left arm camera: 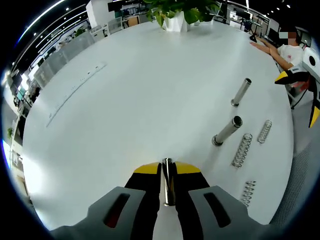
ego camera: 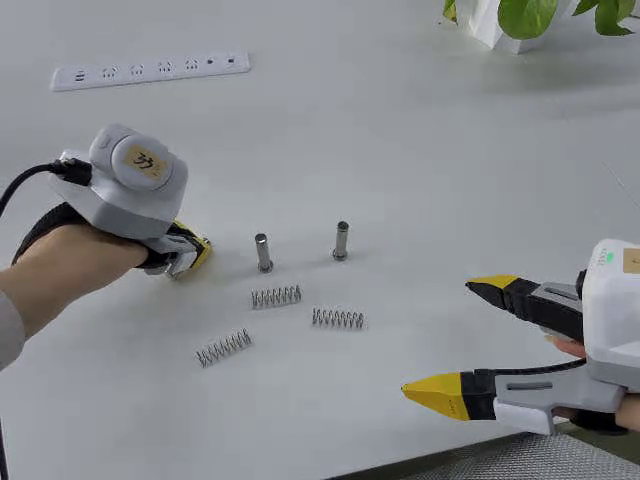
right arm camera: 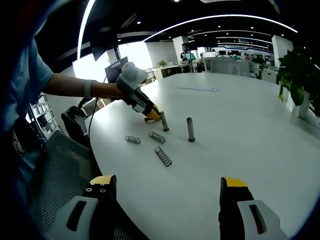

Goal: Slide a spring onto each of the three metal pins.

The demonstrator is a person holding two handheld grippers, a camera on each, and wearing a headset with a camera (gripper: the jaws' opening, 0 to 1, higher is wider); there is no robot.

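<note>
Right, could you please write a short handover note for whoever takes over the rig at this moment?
Left gripper: shut on the third pin, low at the table.
Right gripper: open, holding nothing, off to the right side.
Two pins stand upright; three springs lie loose in front of them.
Done: no spring is on a pin.
Left: probably stand the held pin up, then fit all three springs.

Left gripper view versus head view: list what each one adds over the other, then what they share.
Left gripper view: a third metal pin clamped in the left gripper. Head view: the right gripper, both jaws spread open, and the hand holding the left gripper. Shared: two upright pins, three loose springs, power strip, plant.
</note>
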